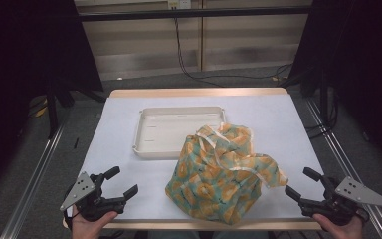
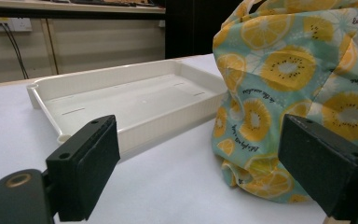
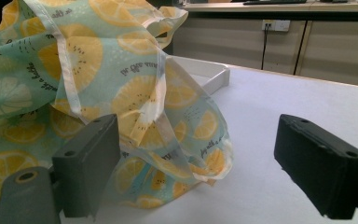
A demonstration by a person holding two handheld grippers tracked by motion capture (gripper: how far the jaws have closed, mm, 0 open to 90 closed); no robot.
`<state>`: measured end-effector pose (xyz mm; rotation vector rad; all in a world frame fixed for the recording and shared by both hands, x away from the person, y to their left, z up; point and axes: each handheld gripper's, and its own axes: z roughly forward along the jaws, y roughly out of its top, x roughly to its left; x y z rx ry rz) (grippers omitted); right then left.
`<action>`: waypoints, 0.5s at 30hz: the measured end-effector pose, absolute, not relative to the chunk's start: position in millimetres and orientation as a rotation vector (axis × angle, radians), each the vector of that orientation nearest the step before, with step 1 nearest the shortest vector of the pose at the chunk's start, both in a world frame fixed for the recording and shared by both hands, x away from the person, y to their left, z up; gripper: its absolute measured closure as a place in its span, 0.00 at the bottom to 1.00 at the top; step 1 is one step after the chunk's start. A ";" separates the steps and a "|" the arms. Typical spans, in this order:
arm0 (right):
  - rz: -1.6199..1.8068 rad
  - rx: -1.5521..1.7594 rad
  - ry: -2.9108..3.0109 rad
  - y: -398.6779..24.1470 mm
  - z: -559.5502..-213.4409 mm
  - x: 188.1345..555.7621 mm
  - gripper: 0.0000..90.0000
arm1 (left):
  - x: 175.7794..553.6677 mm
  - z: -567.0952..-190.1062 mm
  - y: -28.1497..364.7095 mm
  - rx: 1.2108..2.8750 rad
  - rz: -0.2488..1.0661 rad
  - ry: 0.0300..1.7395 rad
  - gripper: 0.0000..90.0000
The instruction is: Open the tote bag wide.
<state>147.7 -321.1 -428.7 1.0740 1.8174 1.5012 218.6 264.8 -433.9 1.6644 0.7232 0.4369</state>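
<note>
Plainly a starting pose: left gripper and right gripper parked at the near corners of the tabletop, jaws of both spread wide and released, nothing between them. Lemon-print cloth bag slumped in a loose heap on the near middle of the tabletop, between the two grippers and apart from each, pale handles flopped across its top. Far edge of the heap lapping against the near right corner of the cream tray, seen empty behind it. Probably set there within easy reach of both hands, so each side of the fabric can be taken at once. Jaws aimed inward at the bag, likely readied for a first pinch on its edges.
</note>
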 end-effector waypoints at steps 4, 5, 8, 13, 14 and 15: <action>1.525 1.080 1.809 -320.6 -426.6 145.9 0.21 | 218.0 -432.7 264.1 1.668 0.429 0.717 0.16; 1.524 1.073 1.813 -321.5 -425.8 145.8 0.22 | 217.9 -432.2 264.3 1.674 0.428 0.712 0.17; 1.550 1.067 1.813 -323.0 -424.0 147.1 0.25 | 216.7 -430.9 262.9 1.678 0.428 0.709 0.19; 1.592 1.056 1.835 -322.5 -417.1 146.8 0.31 | 219.1 -426.2 255.1 1.689 0.387 0.688 0.24; 1.592 1.056 1.835 -322.5 -417.1 146.8 0.31 | 219.1 -426.2 255.1 1.689 0.387 0.688 0.26; 1.586 1.045 1.844 -322.1 -414.6 146.2 0.32 | 219.8 -425.5 253.8 1.691 0.379 0.677 0.26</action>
